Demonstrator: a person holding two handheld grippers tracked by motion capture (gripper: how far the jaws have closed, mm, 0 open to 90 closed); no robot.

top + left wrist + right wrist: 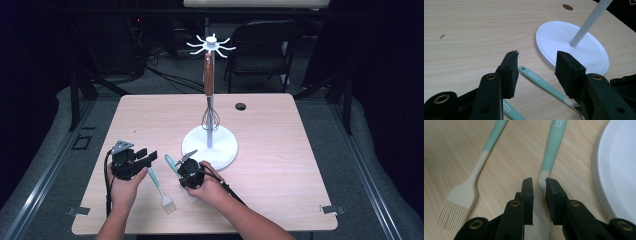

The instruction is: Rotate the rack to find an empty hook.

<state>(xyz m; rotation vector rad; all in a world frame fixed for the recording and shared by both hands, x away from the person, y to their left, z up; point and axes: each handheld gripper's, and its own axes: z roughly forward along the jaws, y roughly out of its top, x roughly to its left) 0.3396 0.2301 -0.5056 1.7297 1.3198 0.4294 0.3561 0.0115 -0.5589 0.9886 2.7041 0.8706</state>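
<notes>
Mint spatula (549,162) logo unreadable; right tool (539,185) clamped on it, left tool (536,68) apart.

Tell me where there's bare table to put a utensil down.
Bare wood: the whole right side past the stand base, the far left corner, and the strip behind the base by the hole. Crowded: the near middle, where the brush, the spatula and both claws sit by the base.

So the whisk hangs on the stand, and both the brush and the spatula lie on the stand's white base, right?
Not quite. The whisk does hang on the stand, but the brush and the spatula lie on the table beside the base, not on it. The high view and the right gripper view show this.
</notes>
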